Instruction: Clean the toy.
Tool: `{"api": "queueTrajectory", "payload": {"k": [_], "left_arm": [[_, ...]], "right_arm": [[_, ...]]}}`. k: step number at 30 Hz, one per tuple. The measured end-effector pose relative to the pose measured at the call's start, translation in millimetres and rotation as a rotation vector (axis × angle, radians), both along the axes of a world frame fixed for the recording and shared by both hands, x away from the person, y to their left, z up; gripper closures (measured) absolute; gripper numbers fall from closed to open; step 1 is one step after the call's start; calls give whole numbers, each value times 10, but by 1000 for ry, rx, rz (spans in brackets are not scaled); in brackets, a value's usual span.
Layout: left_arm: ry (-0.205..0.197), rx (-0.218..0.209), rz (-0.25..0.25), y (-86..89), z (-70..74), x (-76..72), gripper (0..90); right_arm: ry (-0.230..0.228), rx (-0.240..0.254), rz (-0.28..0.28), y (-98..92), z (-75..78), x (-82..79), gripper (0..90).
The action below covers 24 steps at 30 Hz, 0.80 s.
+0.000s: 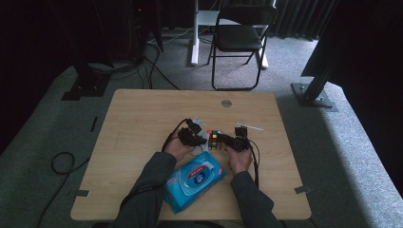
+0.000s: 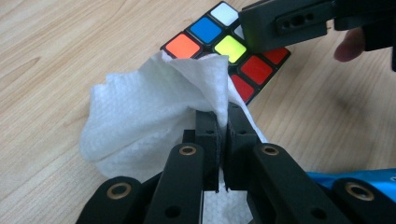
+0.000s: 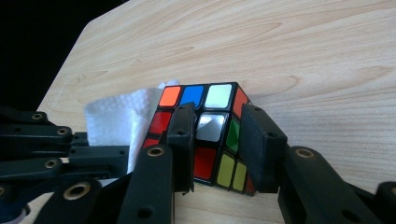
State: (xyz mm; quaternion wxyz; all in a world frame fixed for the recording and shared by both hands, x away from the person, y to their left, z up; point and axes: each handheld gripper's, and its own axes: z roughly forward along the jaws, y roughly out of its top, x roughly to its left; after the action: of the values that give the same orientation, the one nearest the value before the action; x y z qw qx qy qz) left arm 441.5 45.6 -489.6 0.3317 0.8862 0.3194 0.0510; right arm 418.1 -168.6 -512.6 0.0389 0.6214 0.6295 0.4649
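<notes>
Wiping of the puzzle cube point(image 3: 205, 133) is in hand at mid-table point(image 1: 142, 114). The right gripper point(image 3: 217, 140) is clamped across the cube's corner, steadying it. The left gripper point(image 2: 223, 126) is pinched tight on a white wipe point(image 2: 154, 116), which touches the cube's near side. Recommended: keep the cube clamped firm, press the wipe flat and draw it across each face. The wipes pack point(image 1: 195, 181) lies near the person.

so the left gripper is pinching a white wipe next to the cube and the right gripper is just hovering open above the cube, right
Not quite. The right gripper isn't hovering open: the right gripper view shows it shut on the cube. The left gripper does pinch the white wipe beside it.
</notes>
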Motion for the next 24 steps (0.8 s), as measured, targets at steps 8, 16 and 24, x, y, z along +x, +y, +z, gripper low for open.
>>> {"api": "queueTrajectory", "payload": {"k": [8, 16, 24], "left_arm": [[24, 61, 6, -58, -142, 37, 865], [43, 143, -3, -143, -258, 91, 865], [66, 124, 5, -131, -284, 118, 866]], "right_arm": [[2, 0, 5, -4, 1, 6, 666], [5, 0, 7, -6, 3, 11, 666], [4, 6, 1, -7, -2, 6, 665]]}}
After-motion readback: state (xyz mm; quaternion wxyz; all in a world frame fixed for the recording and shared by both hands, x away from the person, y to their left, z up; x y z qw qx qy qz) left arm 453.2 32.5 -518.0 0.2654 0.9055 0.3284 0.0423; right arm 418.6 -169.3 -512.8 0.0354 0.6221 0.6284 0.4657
